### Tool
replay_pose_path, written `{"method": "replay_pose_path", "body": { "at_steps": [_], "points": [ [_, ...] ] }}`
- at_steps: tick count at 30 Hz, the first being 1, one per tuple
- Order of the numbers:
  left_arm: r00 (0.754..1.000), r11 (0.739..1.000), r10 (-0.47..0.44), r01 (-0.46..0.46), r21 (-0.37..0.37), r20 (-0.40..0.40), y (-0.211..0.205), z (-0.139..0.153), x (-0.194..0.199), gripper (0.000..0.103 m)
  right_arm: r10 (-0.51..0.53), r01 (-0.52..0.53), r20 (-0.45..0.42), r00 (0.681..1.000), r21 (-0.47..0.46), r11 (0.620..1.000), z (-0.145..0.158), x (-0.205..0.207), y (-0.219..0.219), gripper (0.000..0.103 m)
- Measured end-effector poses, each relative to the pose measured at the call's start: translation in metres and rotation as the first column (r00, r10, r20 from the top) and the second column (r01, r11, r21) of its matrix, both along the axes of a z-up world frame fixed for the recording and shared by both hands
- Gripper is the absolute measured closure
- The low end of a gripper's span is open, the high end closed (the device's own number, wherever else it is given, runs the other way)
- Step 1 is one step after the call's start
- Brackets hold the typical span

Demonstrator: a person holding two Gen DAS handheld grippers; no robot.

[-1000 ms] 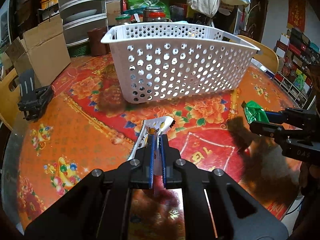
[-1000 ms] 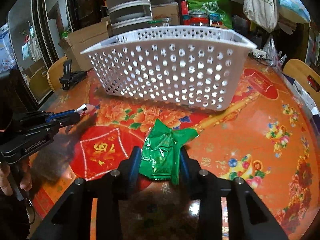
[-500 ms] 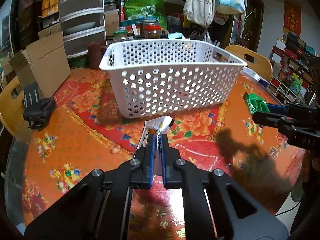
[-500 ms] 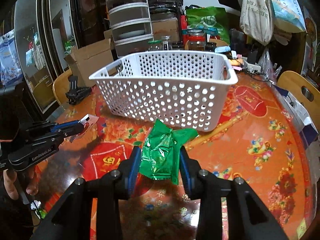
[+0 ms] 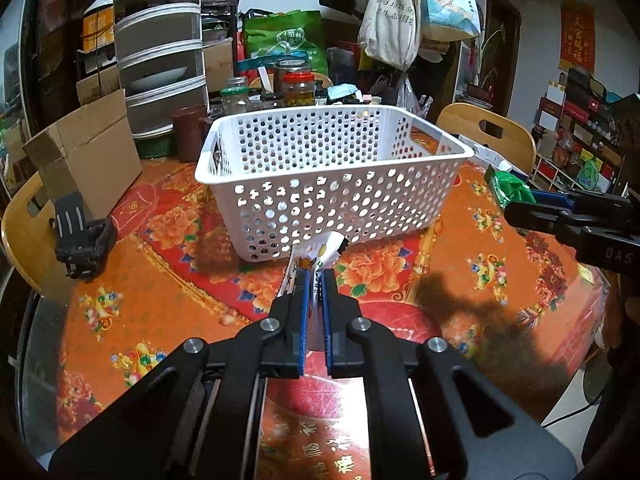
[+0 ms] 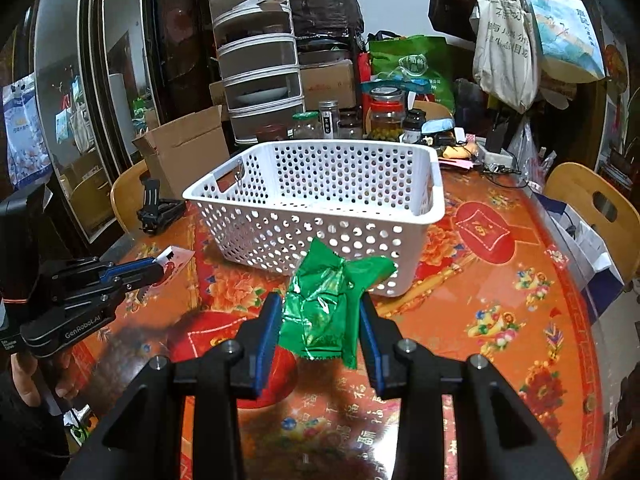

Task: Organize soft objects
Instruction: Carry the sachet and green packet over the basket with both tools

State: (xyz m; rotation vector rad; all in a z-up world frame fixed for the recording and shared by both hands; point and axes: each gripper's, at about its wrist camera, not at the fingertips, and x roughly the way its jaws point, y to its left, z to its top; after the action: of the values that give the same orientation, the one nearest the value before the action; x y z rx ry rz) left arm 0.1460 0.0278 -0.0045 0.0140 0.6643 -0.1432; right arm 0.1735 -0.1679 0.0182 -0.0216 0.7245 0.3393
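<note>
My left gripper (image 5: 315, 280) is shut on a thin white snack packet (image 5: 316, 252), held above the table in front of the white perforated basket (image 5: 332, 184). My right gripper (image 6: 320, 300) is shut on a crinkled green foil packet (image 6: 328, 300), also raised in front of the basket (image 6: 320, 220). The left gripper (image 6: 156, 270) with its white packet (image 6: 174, 258) shows at the left of the right wrist view. The right gripper (image 5: 516, 208) with the green packet (image 5: 508, 190) shows at the right of the left wrist view. The basket looks empty inside.
The round table (image 5: 160, 280) has a red and orange flowered cover. A cardboard box (image 5: 88, 152), a black clamp-like device (image 5: 80, 240), jars (image 5: 298, 88) and stacked drawers (image 5: 160, 60) stand behind and left of the basket. Wooden chairs (image 6: 592, 208) ring the table.
Both grippers have risen and pulled back a little with their packets. The basket now sits lower in both views, with its inside showing.
</note>
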Motion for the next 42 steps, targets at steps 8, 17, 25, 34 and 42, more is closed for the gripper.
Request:
{"method": "replay_pose_path", "body": {
  "at_steps": [8,17,25,34,42],
  "points": [
    [0.998,0.999,-0.022,0.024,-0.021,0.055,-0.003,0.044,0.011,0.098,0.008,-0.008,0.031,0.999,0.002,1.0,0.028,0.011,-0.004,0.067],
    [0.997,0.997,-0.044,0.048,-0.058,0.067,-0.008,0.095,0.056,0.098,0.016,-0.016,0.019,1.0,-0.005,1.0,0.054,0.048,-0.003,0.067],
    [0.998,0.995,-0.027,0.022,-0.099,-0.057,-0.015,0.098,0.142,0.098,0.015,-0.018,-0.072,0.997,-0.036,0.999,0.053,0.12,0.015,0.066],
    [0.977,0.988,-0.006,-0.028,-0.154,-0.214,-0.008,0.056,0.212,0.098,0.011,-0.024,-0.154,0.988,-0.081,0.996,0.019,0.182,0.026,0.066],
    [0.939,0.989,0.032,-0.08,-0.127,-0.342,-0.009,0.016,0.265,0.098,-0.034,0.007,-0.254,0.967,-0.107,0.994,-0.019,0.226,0.027,0.066]
  ]
}}
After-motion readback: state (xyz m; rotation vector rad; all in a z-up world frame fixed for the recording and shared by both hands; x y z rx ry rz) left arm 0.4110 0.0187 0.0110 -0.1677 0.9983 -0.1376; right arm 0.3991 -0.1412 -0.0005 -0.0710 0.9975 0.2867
